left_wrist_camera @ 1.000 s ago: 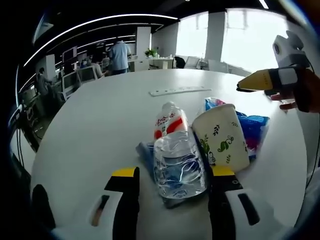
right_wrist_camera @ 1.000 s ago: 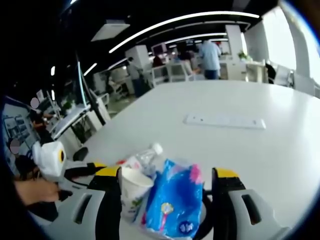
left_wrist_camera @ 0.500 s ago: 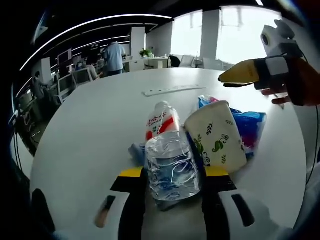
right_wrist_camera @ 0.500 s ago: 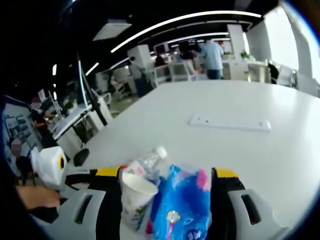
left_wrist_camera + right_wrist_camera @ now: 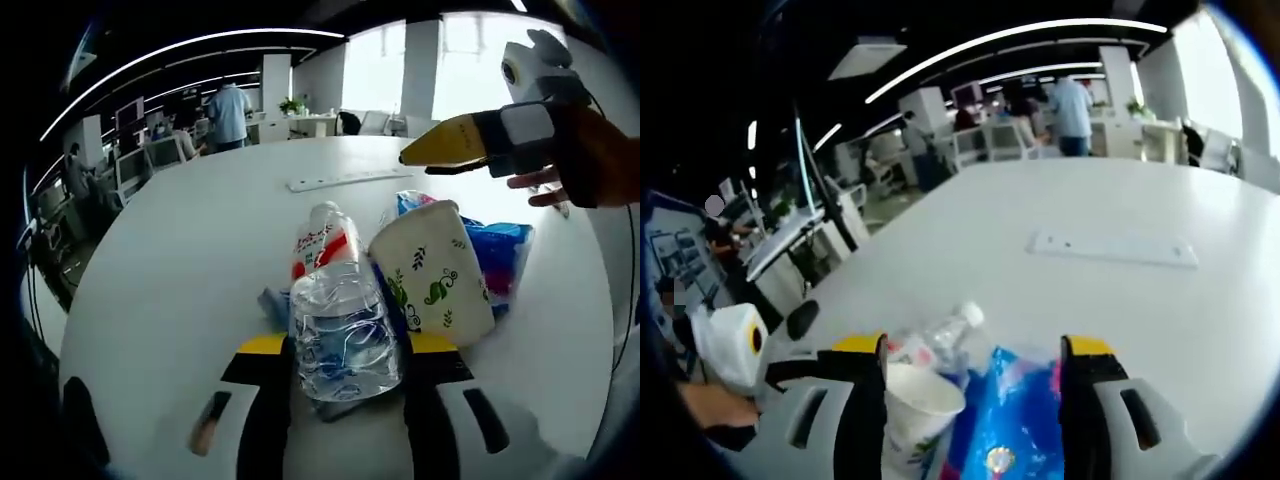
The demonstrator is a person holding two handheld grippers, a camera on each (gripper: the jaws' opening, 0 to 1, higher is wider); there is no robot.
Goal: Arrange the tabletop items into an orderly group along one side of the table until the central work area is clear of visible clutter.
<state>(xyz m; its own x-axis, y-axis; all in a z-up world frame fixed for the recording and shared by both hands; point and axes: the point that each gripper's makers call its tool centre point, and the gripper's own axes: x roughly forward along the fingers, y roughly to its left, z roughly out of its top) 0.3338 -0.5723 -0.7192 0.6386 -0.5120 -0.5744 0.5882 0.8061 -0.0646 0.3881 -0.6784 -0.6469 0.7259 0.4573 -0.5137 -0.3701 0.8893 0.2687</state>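
A clear water bottle (image 5: pixel 345 320) with a red and white label lies on the white table (image 5: pixel 190 230), cap pointing away. My left gripper (image 5: pixel 345 350) is shut on its base. A white paper cup (image 5: pixel 432 275) with a green leaf print lies against the bottle's right side. Behind the cup is a blue tissue packet (image 5: pixel 505 255). My right gripper (image 5: pixel 445 148) hovers above the cup, held by a hand. In the right gripper view, that gripper (image 5: pixel 975 350) is open over the cup (image 5: pixel 918 400), the packet (image 5: pixel 1018 425) and the bottle (image 5: pixel 940 335).
A white power strip (image 5: pixel 345 181) (image 5: pixel 1110 248) lies farther out on the table. A blue item (image 5: pixel 272 300) pokes out from under the bottle. The table's curved edge (image 5: pixel 85 300) runs along the left. Desks, chairs and people fill the office beyond.
My left gripper closed on the bottle a second ago and has held still since. In the left gripper view, the right gripper has moved leftward above the cup.
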